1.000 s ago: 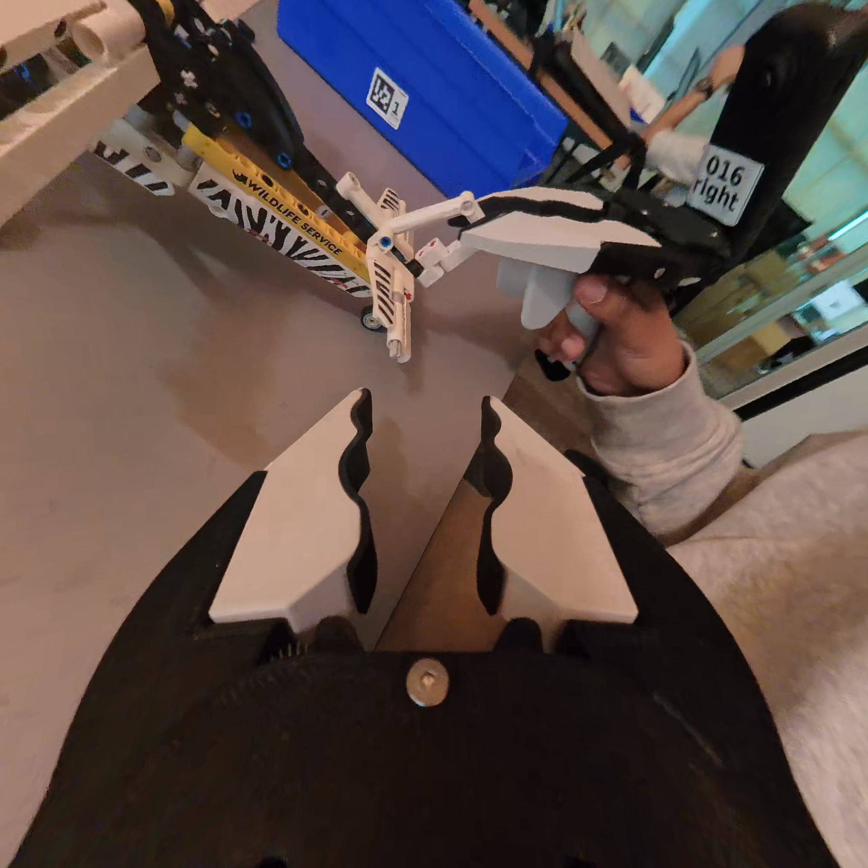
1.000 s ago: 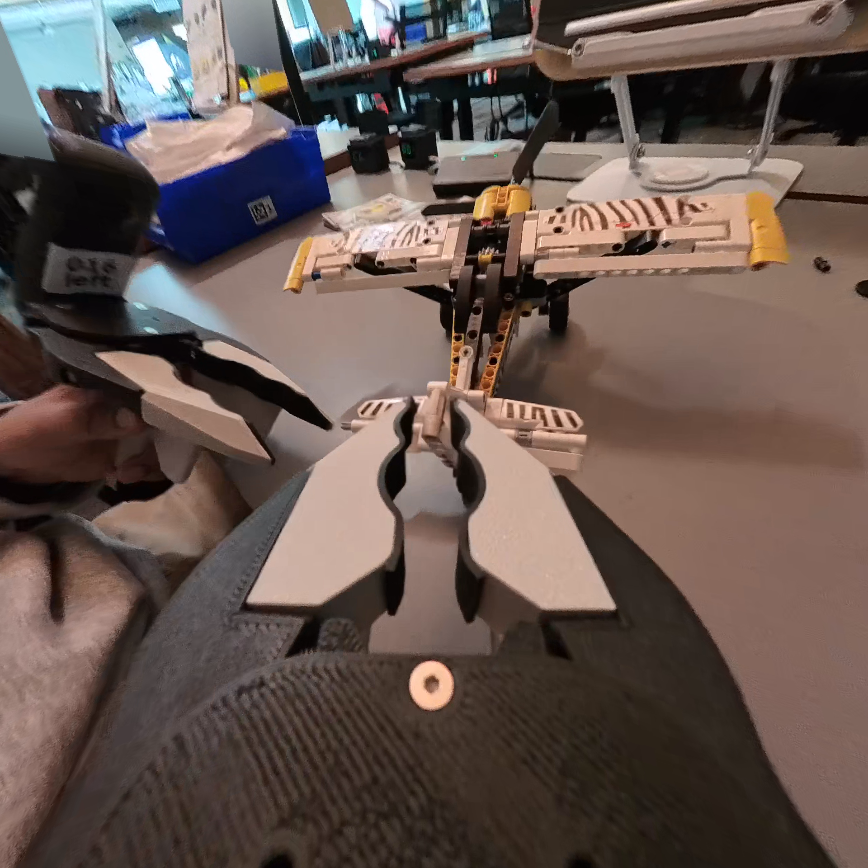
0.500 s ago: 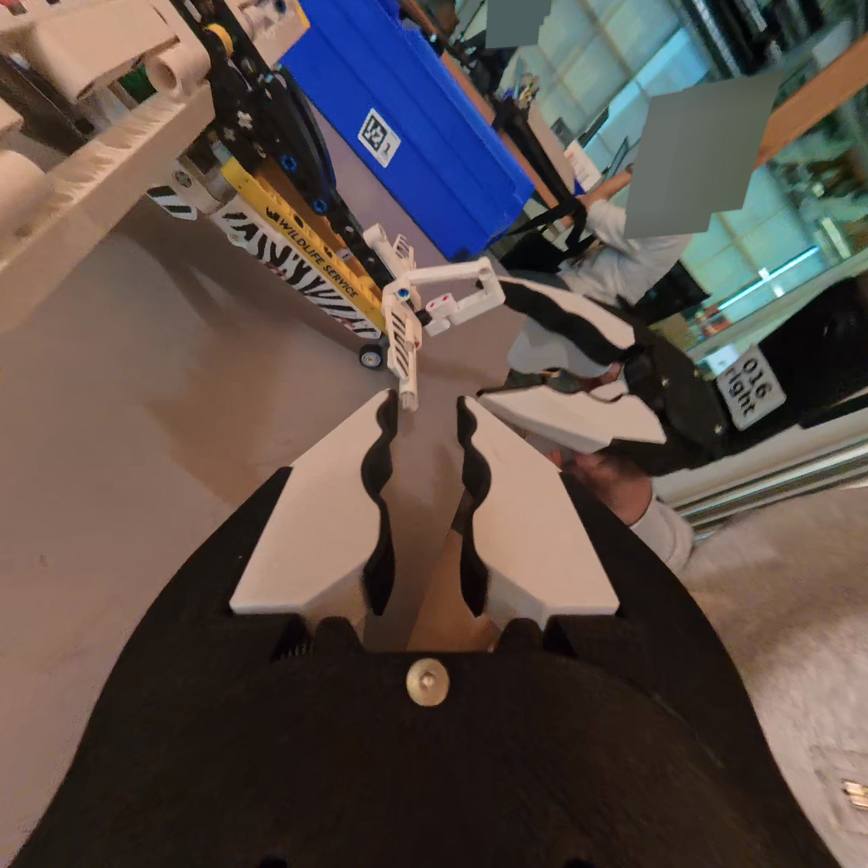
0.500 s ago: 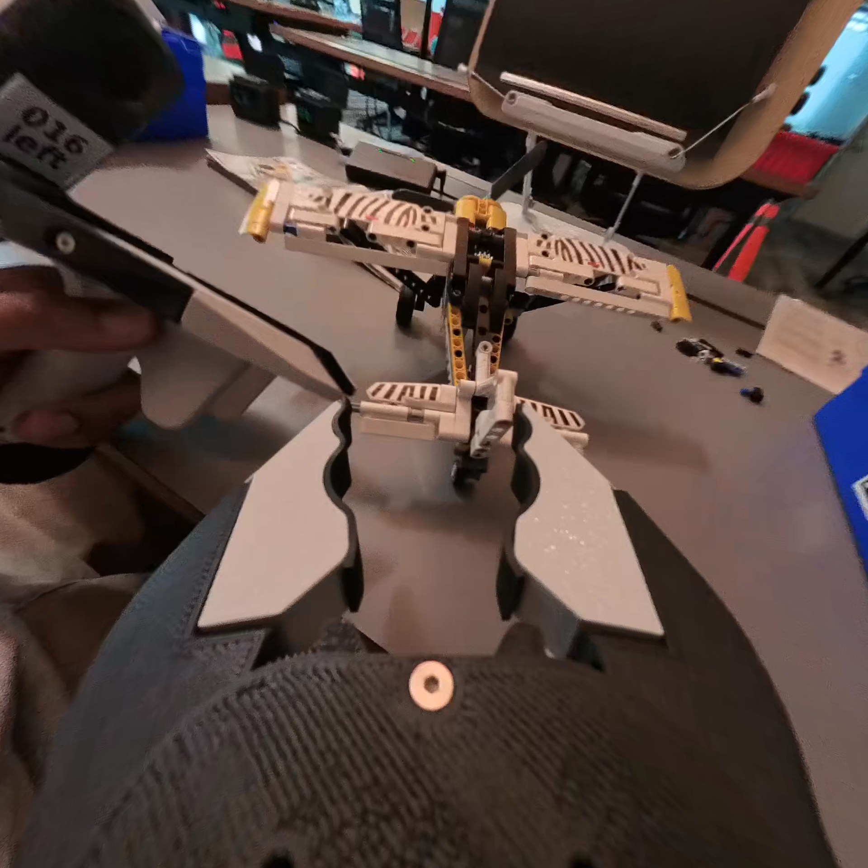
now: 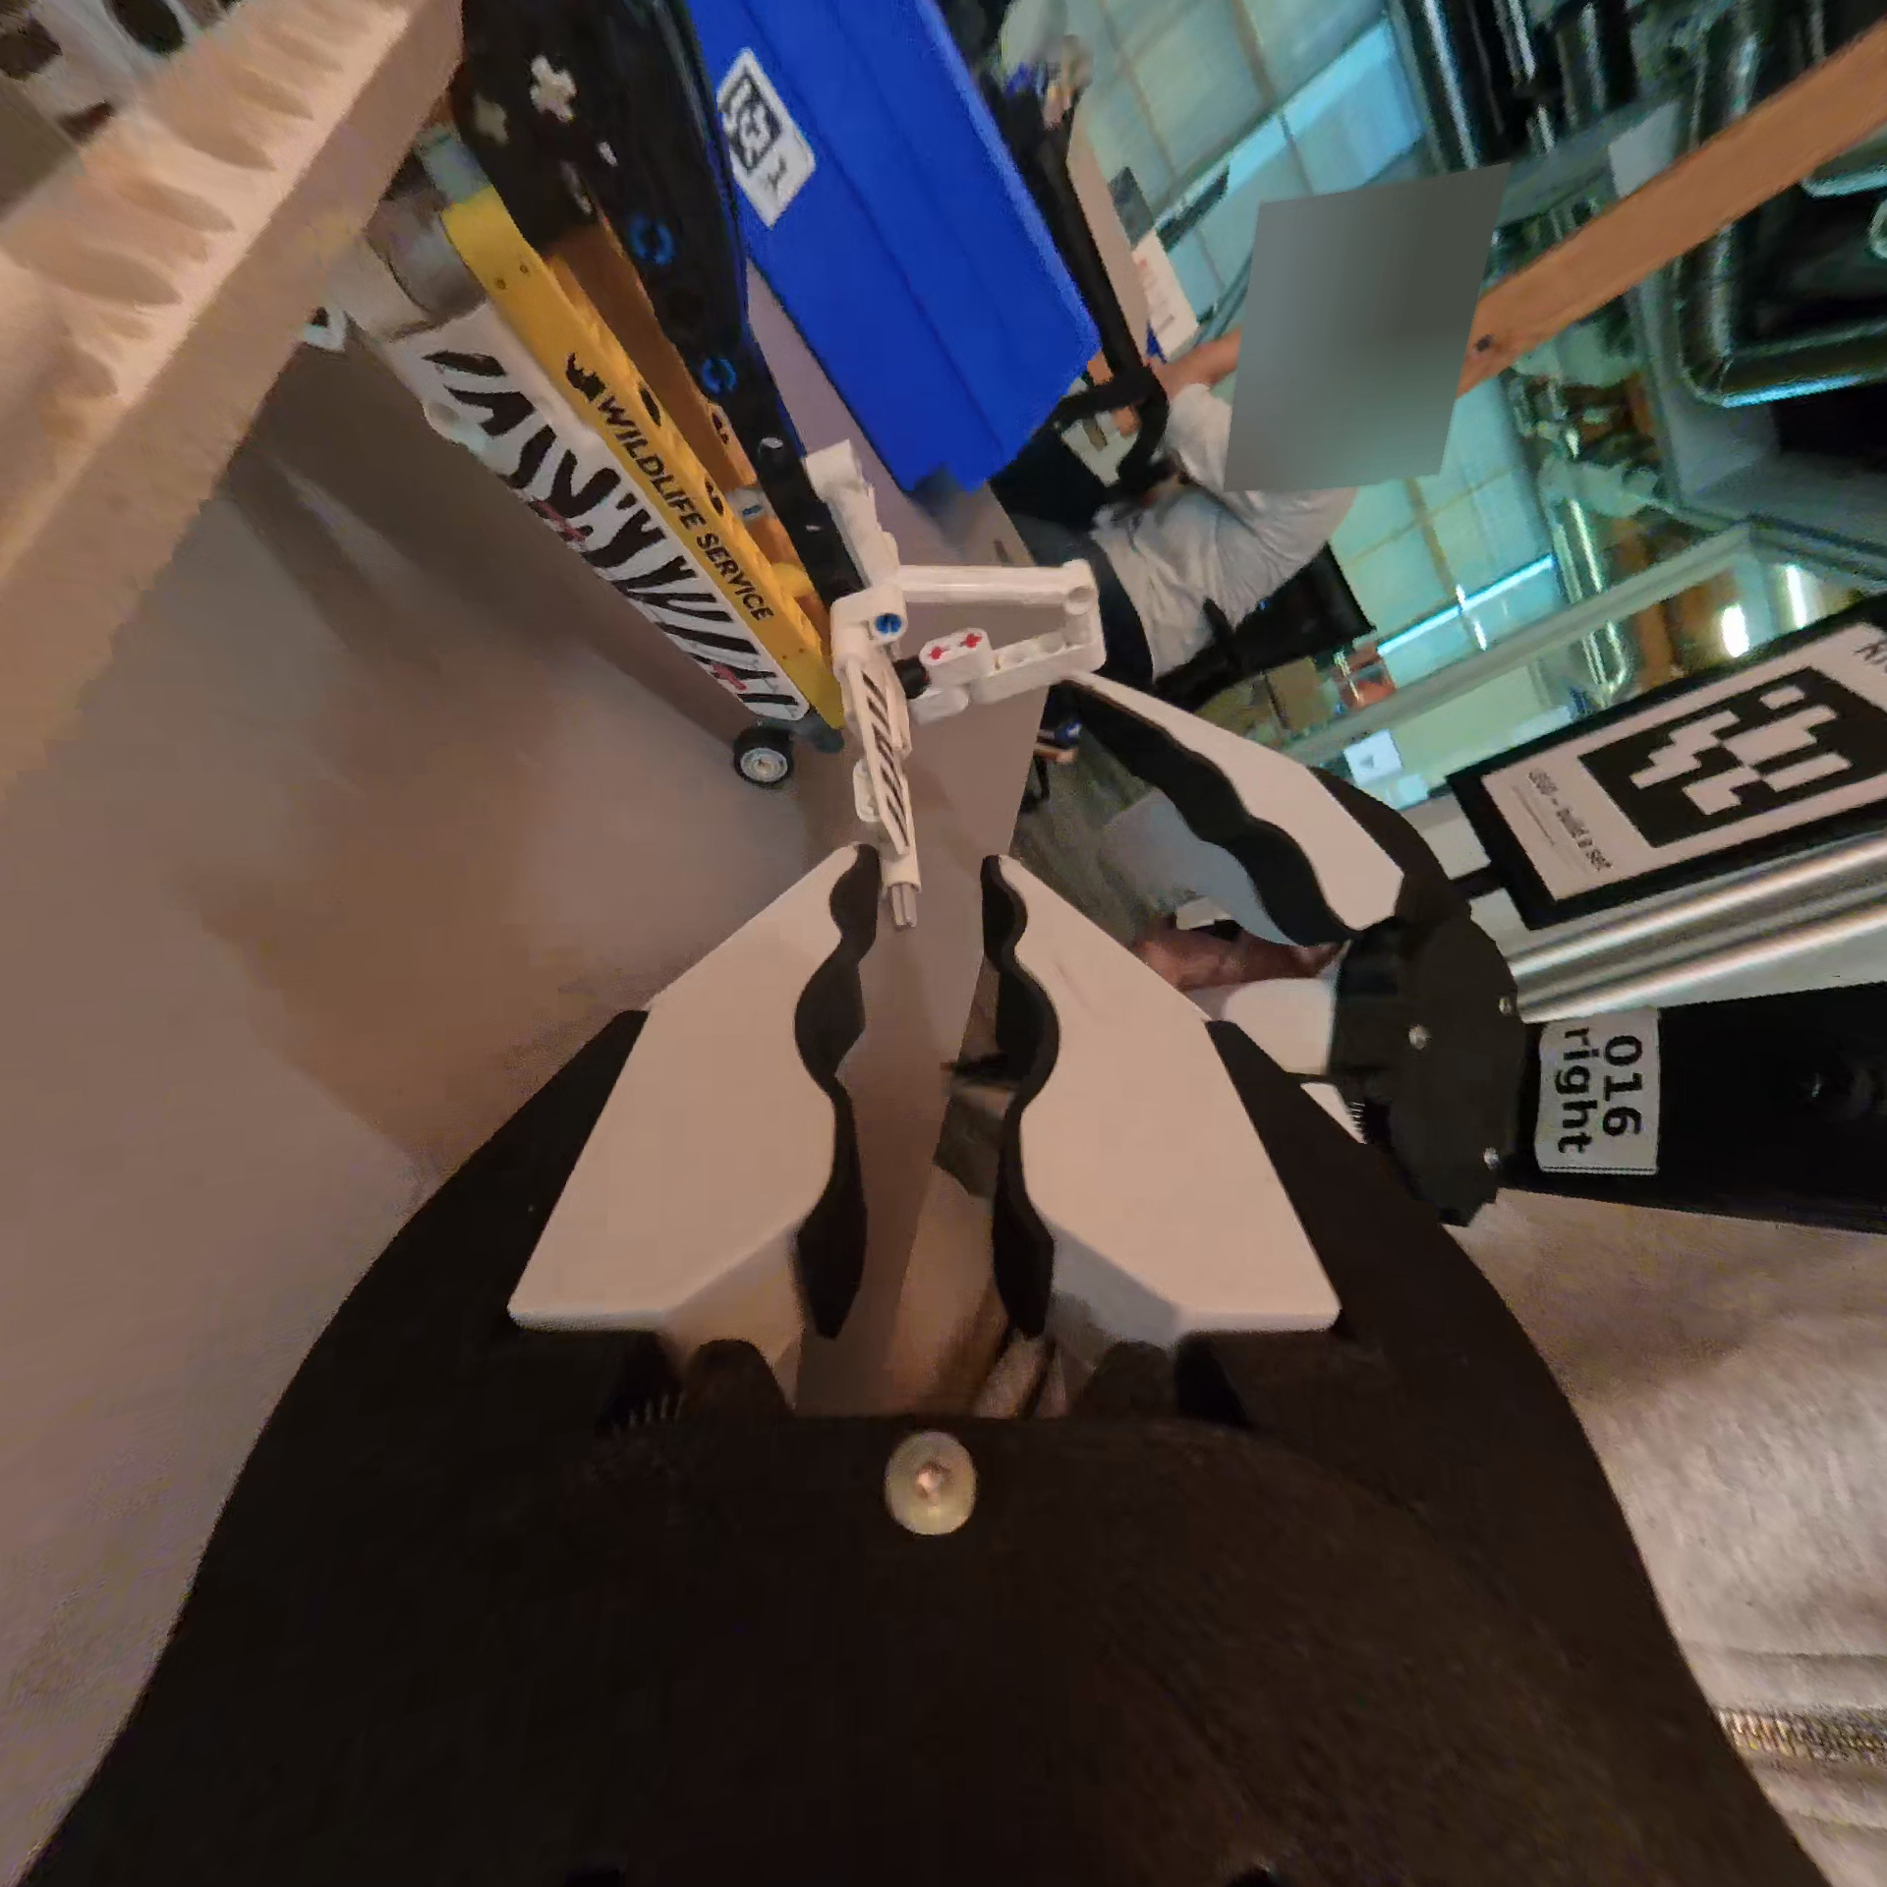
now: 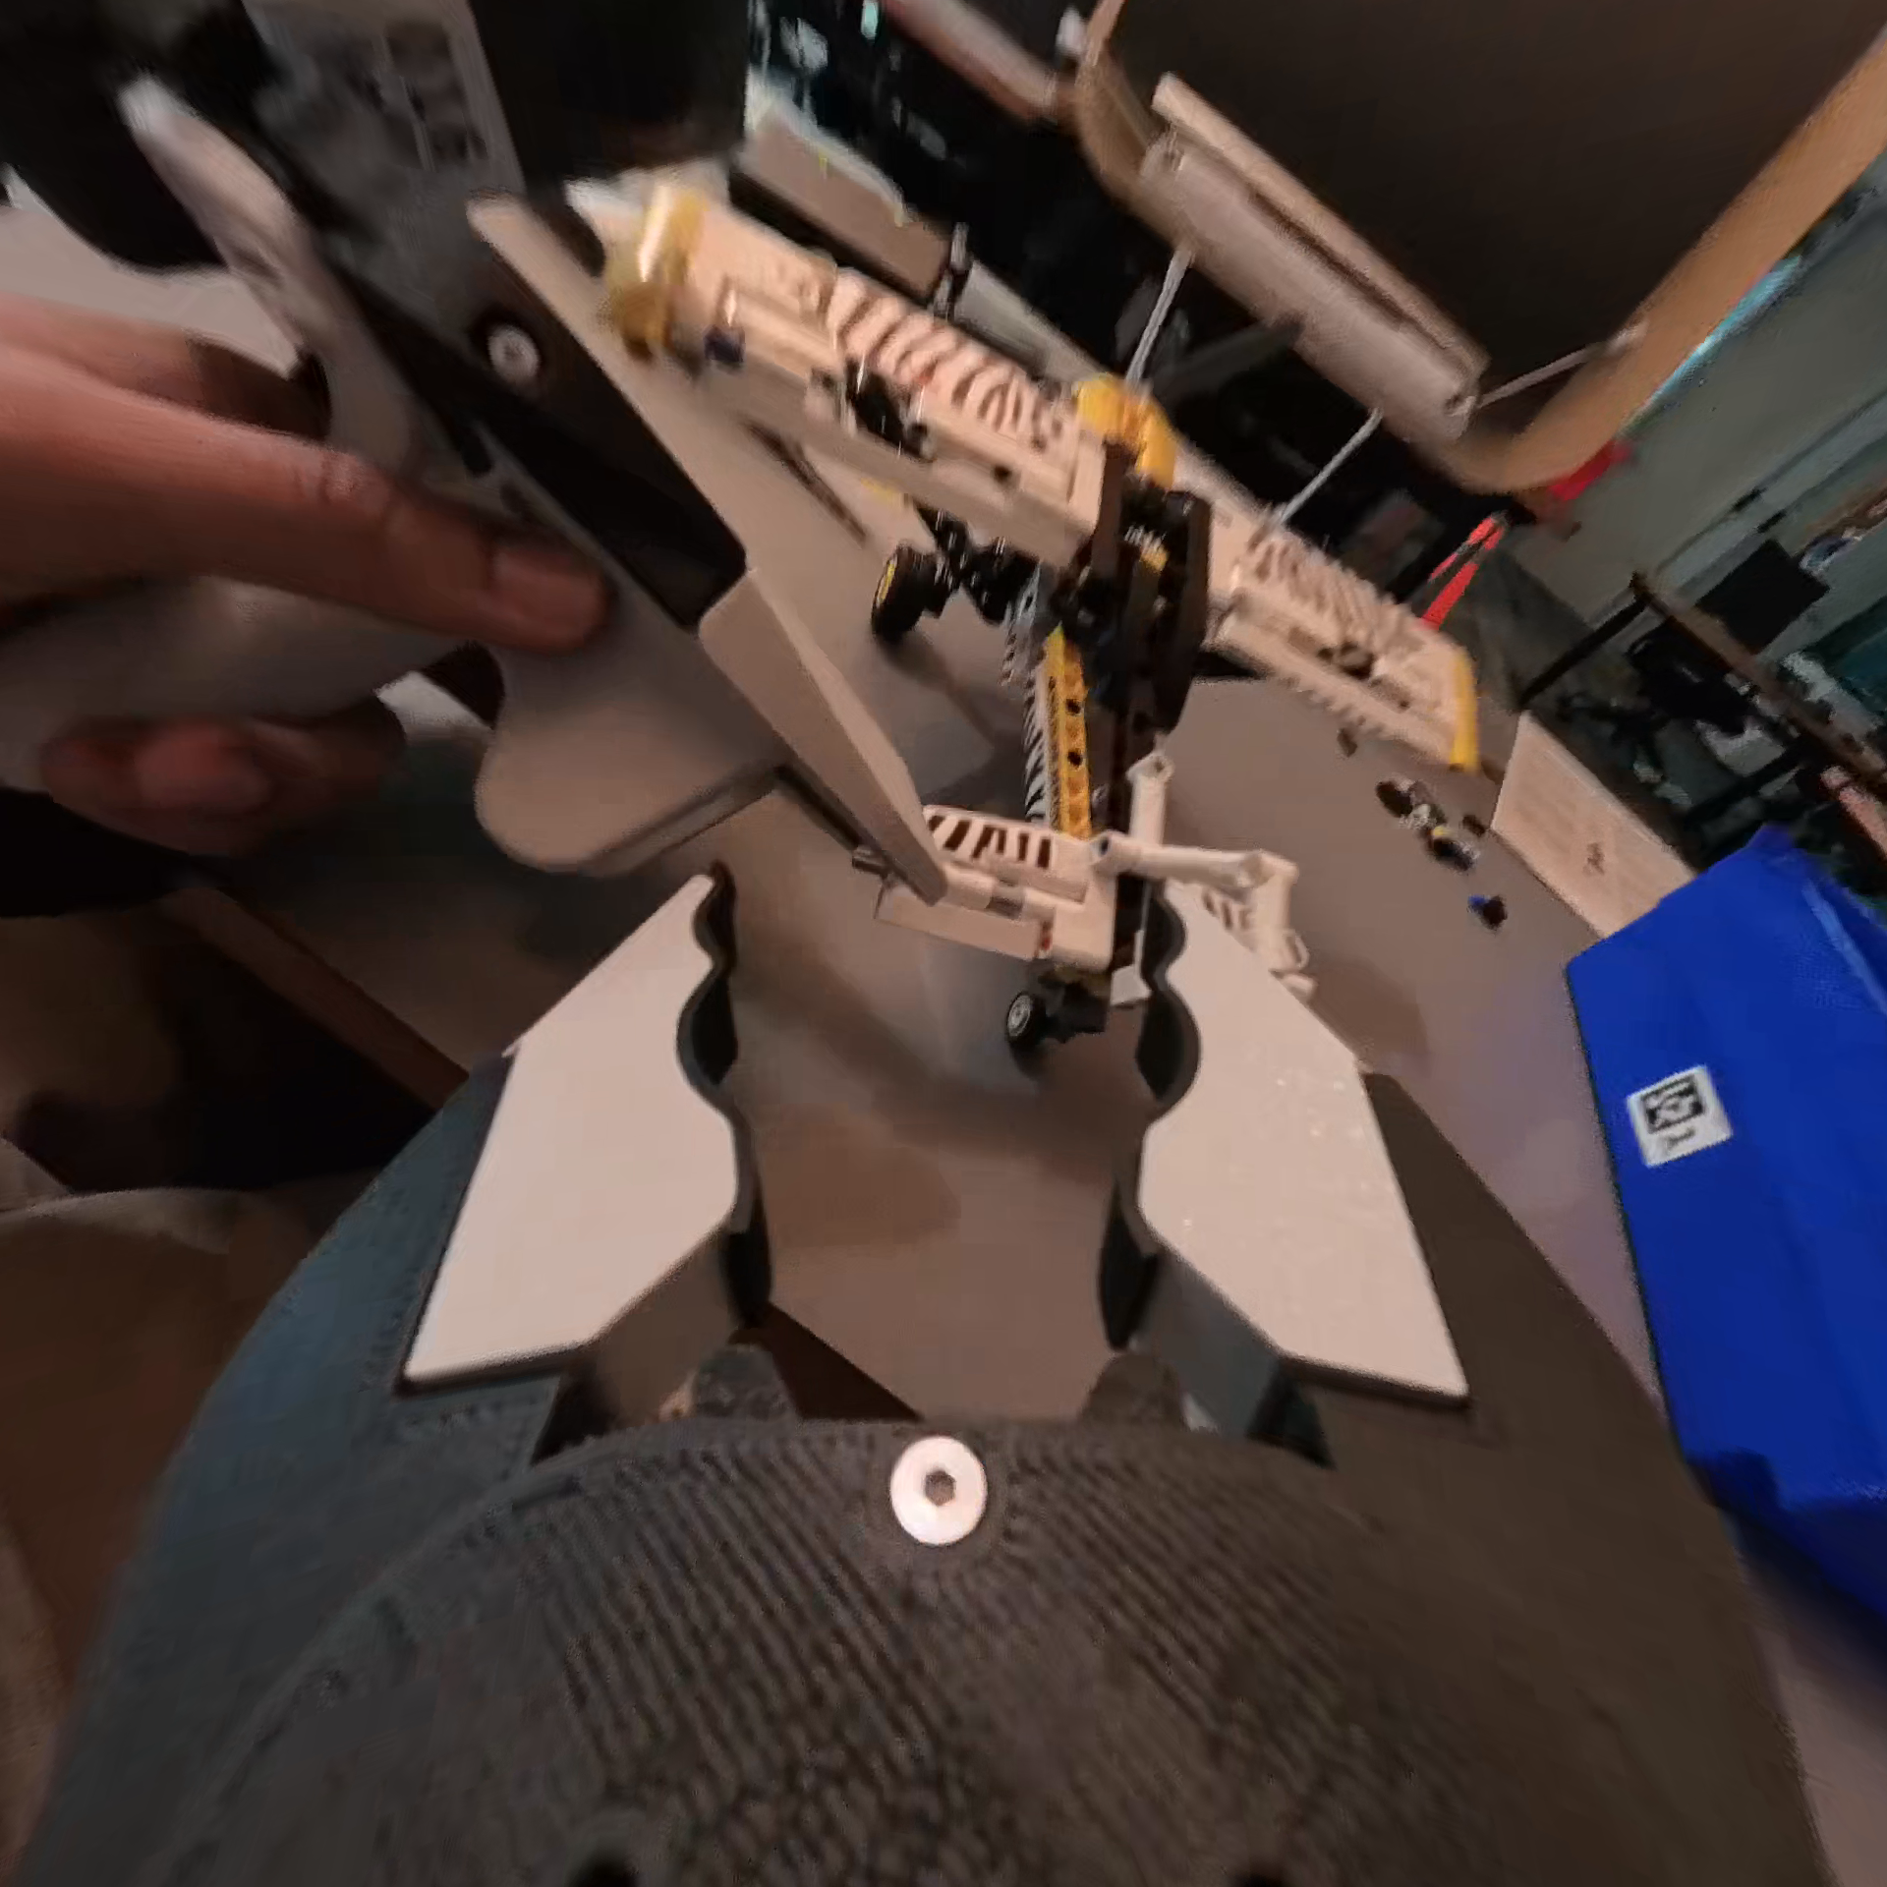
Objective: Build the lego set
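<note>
Left wrist view: the left gripper (image 5: 929,878), fingers apart, has the plane's striped tail fin (image 5: 886,791) pointing lengthwise at its gap, seemingly untouched, nearer than the spread-fingered right gripper (image 6: 945,909).

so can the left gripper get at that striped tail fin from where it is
Probably yes. The left gripper is open, and the striped tail fin hangs with its tip right at the gap between the fingertips. Nothing lies between them; the right gripper sits off to the side.

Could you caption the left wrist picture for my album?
Open left claw nears the plane model's striped tail fin.
</note>
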`<state>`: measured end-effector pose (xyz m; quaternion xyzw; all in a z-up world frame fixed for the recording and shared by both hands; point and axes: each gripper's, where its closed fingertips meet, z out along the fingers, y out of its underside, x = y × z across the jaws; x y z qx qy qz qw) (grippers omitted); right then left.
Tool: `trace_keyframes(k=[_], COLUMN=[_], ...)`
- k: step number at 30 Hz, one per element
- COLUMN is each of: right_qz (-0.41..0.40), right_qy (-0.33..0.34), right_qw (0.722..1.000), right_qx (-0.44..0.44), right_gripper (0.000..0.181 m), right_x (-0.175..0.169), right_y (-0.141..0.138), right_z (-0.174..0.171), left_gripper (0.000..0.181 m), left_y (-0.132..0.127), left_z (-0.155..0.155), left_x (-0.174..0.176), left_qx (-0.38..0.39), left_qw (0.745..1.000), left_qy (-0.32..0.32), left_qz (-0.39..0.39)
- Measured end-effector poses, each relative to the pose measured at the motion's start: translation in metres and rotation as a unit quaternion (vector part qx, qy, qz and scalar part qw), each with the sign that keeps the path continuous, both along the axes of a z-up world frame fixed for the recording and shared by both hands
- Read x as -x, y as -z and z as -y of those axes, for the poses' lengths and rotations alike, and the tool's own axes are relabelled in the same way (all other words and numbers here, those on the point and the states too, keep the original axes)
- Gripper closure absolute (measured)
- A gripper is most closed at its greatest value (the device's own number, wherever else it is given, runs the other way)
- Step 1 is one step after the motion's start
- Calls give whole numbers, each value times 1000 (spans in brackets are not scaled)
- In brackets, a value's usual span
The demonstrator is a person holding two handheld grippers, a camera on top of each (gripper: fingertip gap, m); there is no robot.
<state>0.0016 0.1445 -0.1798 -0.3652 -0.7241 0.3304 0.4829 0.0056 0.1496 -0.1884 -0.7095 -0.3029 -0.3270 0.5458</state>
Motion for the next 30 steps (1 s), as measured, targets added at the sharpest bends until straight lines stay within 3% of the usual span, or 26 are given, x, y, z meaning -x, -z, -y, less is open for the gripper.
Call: trace_keyframes(k=[4,15,19,22,25,30], right_qz=[61,57,-29,-67,20,12], right_qy=[10,-6,-6,25,57,39], right_qw=[998,994,992,985,986,985], right_qx=[17,91,119,157,154,169], right_gripper=[98,120,127,113,75,76], right_x=[4,2,-13,-23,-12,4], right_y=[23,14,-12,-19,15,13], right_z=[-6,-13,-20,-35,-43,-30], left_gripper=[172,175,165,162,167,173], left_y=[4,3,-2,-4,-2,2], left_z=[-3,-4,-2,0,-1,-3], left_x=[-3,-6,-6,-4,-5,-8], left_qx=[15,2,-15,-25,-18,0], left_qw=[1000,999,999,999,999,999], left_qy=[22,40,40,33,37,49], left_qz=[2,16,18,19,22,22])
